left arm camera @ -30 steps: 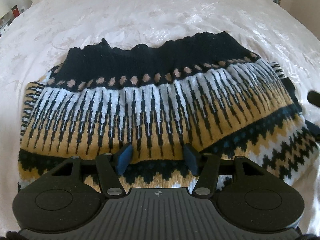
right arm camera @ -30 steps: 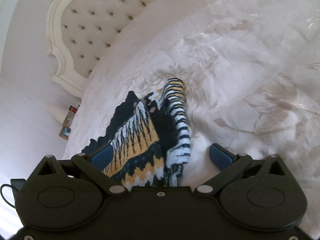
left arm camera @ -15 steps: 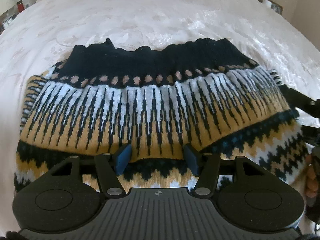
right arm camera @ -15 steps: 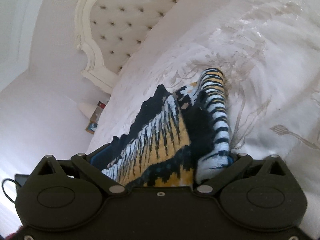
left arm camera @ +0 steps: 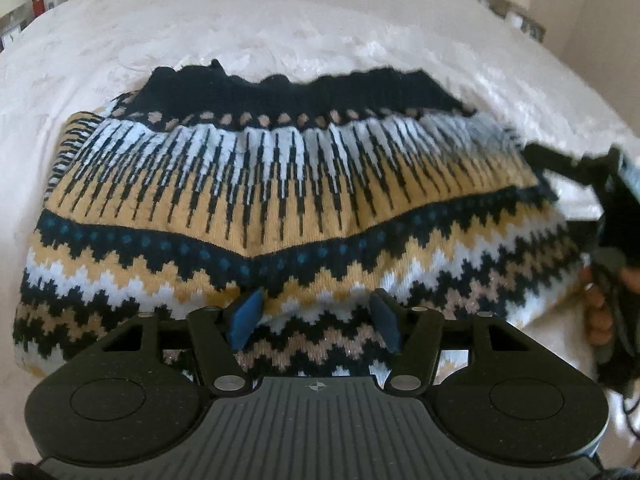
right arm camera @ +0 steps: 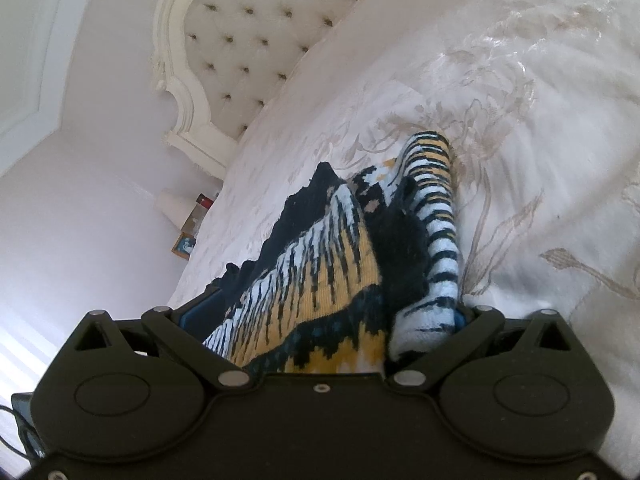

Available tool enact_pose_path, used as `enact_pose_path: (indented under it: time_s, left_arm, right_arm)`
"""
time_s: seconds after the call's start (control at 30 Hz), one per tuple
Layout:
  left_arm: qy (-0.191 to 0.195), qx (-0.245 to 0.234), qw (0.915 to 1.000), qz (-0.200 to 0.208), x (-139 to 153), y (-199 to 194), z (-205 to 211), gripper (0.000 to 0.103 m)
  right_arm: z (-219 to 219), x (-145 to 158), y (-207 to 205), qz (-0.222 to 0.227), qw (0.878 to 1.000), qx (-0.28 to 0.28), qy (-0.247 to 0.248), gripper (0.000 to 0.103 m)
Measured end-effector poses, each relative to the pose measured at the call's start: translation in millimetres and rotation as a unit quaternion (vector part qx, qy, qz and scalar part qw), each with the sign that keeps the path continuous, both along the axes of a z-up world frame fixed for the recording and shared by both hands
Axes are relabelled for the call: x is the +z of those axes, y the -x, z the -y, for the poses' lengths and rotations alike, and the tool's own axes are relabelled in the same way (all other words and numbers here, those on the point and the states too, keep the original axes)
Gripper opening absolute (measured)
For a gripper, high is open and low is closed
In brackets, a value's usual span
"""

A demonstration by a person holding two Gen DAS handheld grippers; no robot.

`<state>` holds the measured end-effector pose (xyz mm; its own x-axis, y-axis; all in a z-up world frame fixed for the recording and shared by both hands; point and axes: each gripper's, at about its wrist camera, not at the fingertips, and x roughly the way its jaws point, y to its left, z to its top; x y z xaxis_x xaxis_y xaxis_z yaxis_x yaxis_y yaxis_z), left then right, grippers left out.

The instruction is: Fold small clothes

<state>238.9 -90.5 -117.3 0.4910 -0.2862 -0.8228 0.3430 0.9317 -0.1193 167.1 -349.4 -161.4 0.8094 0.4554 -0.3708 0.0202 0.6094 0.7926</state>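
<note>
A knitted sweater (left arm camera: 288, 200) in black, mustard, white and blue zigzag bands lies spread across a cream embroidered bedspread (left arm camera: 280, 40), its black ribbed hem at the far edge and its zigzag rows nearest the camera; the left gripper (left arm camera: 316, 322) hangs over the near edge of the garment, its blue-padded jaws roughly half apart and opening, the knit passing under and between them, the pads (left arm camera: 246, 316) not pressing on it. At the sweater's right edge the right gripper (right arm camera: 320, 320) has the folded side of the garment bunched between its jaws; from its own camera the blue pads are almost wholly buried in the wool on both sides, so the jaws appear closed on the thick fold, with a striped sleeve (right arm camera: 438, 216) running away along the right side of the bundle. A person's fingers (left arm camera: 598, 308) show at the right of the left camera's view, beside the dark, blurred shape there. A cream tufted headboard (right arm camera: 256, 40) stands at the far left of the bed.
</note>
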Motion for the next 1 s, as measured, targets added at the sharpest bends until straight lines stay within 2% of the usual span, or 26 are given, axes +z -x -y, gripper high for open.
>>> enact_pose_path:
  time_s: [0.13, 0.27, 0.4, 0.57, 0.6, 0.67, 0.7, 0.73, 0.77, 0.83, 1.0]
  left_arm:
    - [0.025, 0.017, 0.9995, 0.009, 10, 2, -27, 0.059]
    - [0.042, 0.048, 0.9975, 0.029, 26, -5, -75, 0.059]
    - [0.038, 0.069, 0.9960, 0.042, 36, -21, -115, 0.059]
    - [0.031, 0.080, 0.9957, 0.035, 28, -45, -152, 0.059]
    - [0.028, 0.079, 0.9959, 0.034, 25, -47, -157, 0.059]
    - [0.028, 0.078, 0.9961, 0.029, 17, -52, -166, 0.059]
    - [0.034, 0.079, 0.9959, 0.026, 14, -53, -171, 0.059]
    - [0.047, 0.081, 0.9954, 0.022, 10, -53, -175, 0.059]
    - [0.064, 0.085, 0.9941, 0.020, 6, -53, -179, 0.059]
    - [0.089, 0.092, 0.9916, 0.018, 0, -50, -185, 0.059]
    - [0.099, 0.075, 0.9921, 0.017, 5, -45, -193, 0.059]
  right_arm:
    - [-3, 1, 1, 0.001, 1.000, 0.010, 0.017, 0.101]
    - [-8, 4, 0, -0.011, 0.999, 0.014, 0.037, 0.101]
    - [-9, 9, -10, -0.044, 0.998, 0.014, 0.036, 0.102]
    - [-7, 14, -22, -0.088, 0.996, 0.013, 0.022, 0.103]
    - [-8, 15, -24, -0.097, 0.995, 0.014, 0.027, 0.099]
    - [-12, 18, -27, -0.117, 0.992, 0.013, 0.049, 0.078]
    - [-14, 19, -28, -0.126, 0.990, 0.011, 0.062, 0.062]
    - [-14, 19, -28, -0.132, 0.989, 0.011, 0.067, 0.055]
    - [-15, 20, -28, -0.135, 0.988, 0.011, 0.067, 0.053]
    - [-19, 25, -26, -0.140, 0.987, 0.007, 0.079, 0.042]
    - [-48, 60, -30, -0.137, 0.975, -0.004, 0.173, 0.036]
